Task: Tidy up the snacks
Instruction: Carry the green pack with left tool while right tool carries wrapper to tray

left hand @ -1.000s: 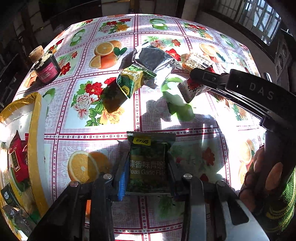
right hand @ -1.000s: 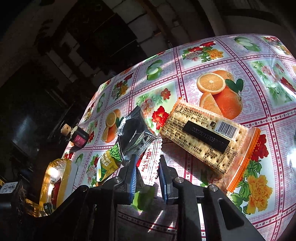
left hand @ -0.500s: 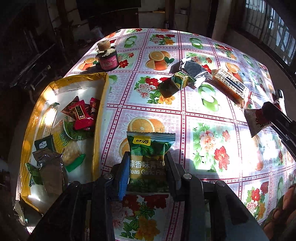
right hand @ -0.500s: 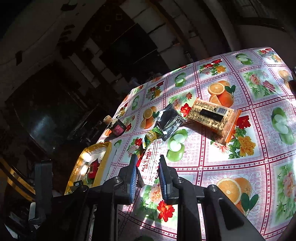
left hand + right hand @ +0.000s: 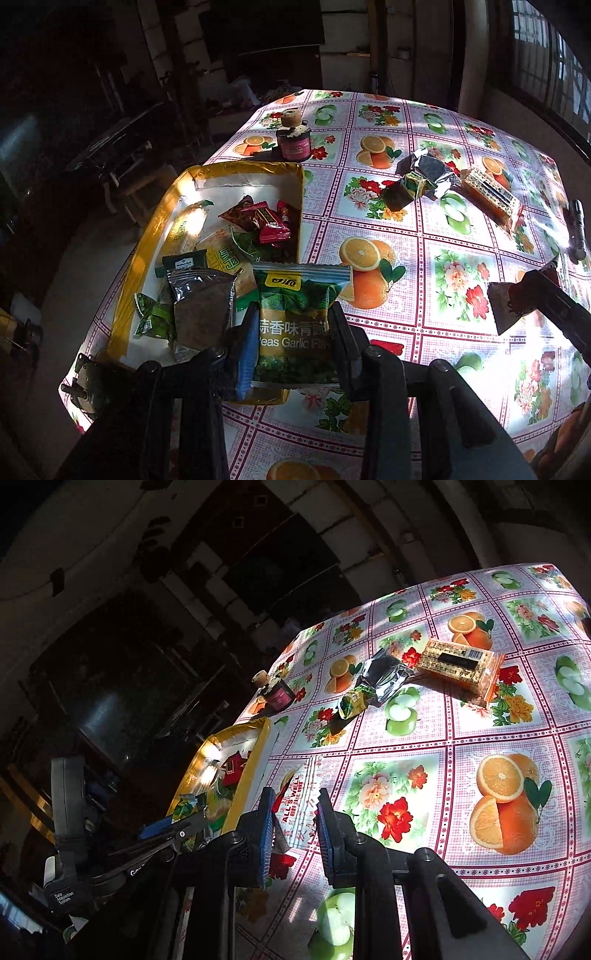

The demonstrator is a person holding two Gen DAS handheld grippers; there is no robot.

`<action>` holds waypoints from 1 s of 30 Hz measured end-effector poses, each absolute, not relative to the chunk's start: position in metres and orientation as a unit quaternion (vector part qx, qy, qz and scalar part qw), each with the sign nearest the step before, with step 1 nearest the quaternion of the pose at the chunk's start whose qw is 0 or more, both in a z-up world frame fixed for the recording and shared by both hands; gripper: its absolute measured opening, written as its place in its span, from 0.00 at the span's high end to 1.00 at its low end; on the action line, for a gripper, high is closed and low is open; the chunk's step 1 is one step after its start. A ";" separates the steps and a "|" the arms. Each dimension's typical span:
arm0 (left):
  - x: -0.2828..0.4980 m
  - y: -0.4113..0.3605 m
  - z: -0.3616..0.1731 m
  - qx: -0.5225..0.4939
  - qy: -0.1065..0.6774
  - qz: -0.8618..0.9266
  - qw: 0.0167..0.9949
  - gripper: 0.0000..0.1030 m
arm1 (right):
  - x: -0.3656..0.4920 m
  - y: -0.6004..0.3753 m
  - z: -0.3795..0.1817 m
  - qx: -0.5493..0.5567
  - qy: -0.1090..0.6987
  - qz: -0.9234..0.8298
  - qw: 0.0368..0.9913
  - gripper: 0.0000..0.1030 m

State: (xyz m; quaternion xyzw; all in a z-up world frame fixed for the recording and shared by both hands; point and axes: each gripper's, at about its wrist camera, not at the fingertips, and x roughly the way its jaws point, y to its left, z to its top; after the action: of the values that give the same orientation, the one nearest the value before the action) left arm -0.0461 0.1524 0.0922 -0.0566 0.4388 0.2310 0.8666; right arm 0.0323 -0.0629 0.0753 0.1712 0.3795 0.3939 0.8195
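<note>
Oilcloth printed with oranges, apples and flowers covers the table [image 5: 458, 266], sunlit on the near side and dark beyond. At its left edge sits the yellow-rimmed tray [image 5: 301, 206], heaped with wrapped snacks: red packets, green ones and a grey foil pouch [image 5: 201, 306] at the near end.

Above the tray's near right corner the left gripper [image 5: 293, 328] is clamped on a green pea packet [image 5: 295, 314], upright, its jaws narrowed to the packet's width. The packet's bottom edge is hidden behind the gripper body.

To the right, the right gripper [image 5: 293, 818] is pinched on a white-and-red sachet [image 5: 301, 805] lettered "ALL'S WELL", held clear of the cloth beside the tray; its lower part is lost between the jaws.

Farther back lie an orange cracker pack [image 5: 460, 662], a silver foil bag [image 5: 386, 675] touching it, and a small green-yellow packet [image 5: 354, 701] just beside the bag. A corked pink-labelled jar [image 5: 293, 140] stands behind the tray. The labels on the small things are too blurred to read.
</note>
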 end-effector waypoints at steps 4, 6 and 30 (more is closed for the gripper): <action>-0.055 0.162 0.094 -0.063 0.436 0.241 0.865 0.66 | 0.024 -0.051 0.080 0.163 0.379 0.406 0.815 0.77; -0.059 0.166 0.094 -0.065 0.434 0.244 0.865 0.66 | 0.020 -0.045 0.083 0.156 0.378 0.411 0.815 0.77; -0.088 0.202 0.097 -0.096 0.425 0.267 0.859 0.66 | -0.008 0.010 0.091 0.107 0.384 0.454 0.797 0.75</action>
State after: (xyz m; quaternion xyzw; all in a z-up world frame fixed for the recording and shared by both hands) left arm -0.0878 0.2025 0.0968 -0.0959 0.4252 0.2670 0.8595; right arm -0.0084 0.0097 0.0910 0.1065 0.3839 0.4537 0.7971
